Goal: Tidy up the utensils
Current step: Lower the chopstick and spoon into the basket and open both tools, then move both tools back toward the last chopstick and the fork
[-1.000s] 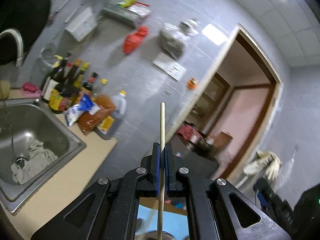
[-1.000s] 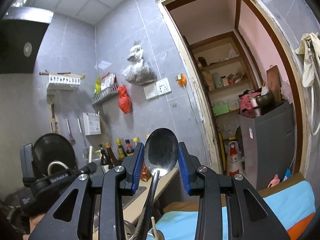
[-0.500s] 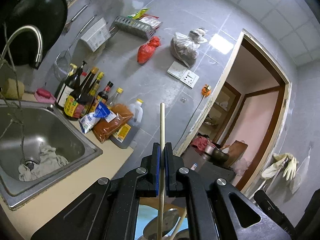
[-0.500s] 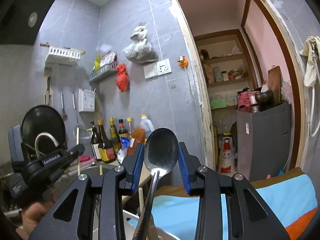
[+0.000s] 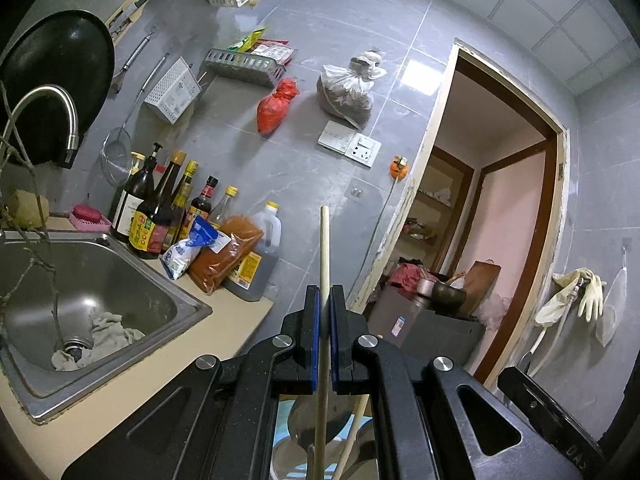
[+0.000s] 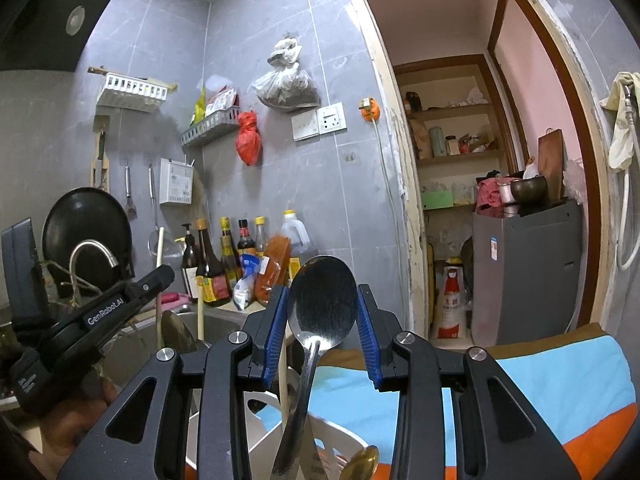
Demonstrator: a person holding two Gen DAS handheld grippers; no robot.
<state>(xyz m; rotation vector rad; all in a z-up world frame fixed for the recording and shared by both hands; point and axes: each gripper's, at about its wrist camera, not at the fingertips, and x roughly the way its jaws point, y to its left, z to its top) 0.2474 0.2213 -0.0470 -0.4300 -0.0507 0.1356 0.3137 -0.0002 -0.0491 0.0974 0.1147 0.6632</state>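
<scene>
My left gripper (image 5: 325, 300) is shut on a pale wooden chopstick (image 5: 324, 256) that stands upright, its tip above the fingers. In the right wrist view the same gripper (image 6: 164, 274) shows at the left with the chopstick (image 6: 160, 248). My right gripper (image 6: 322, 316) is shut on the bowl of a steel spoon (image 6: 322, 300), held upright with the handle hanging down toward a white plastic utensil holder (image 6: 260, 408). More utensils stand in that holder, among them a second chopstick (image 6: 283, 380) and a brass-coloured spoon (image 6: 362, 462).
A steel sink (image 5: 132, 280) with a rag (image 5: 108, 328) and a curved tap (image 5: 60, 108) lies left. Sauce bottles and bags (image 5: 192, 224) stand behind it on the beige counter (image 5: 168, 360). A blue and orange cloth (image 6: 560, 392) lies right. A doorway (image 6: 480, 160) opens beyond.
Both grippers have tipped and moved down toward the counter and the holder, so sink, bottles and holder show more. Both grips are unchanged.
</scene>
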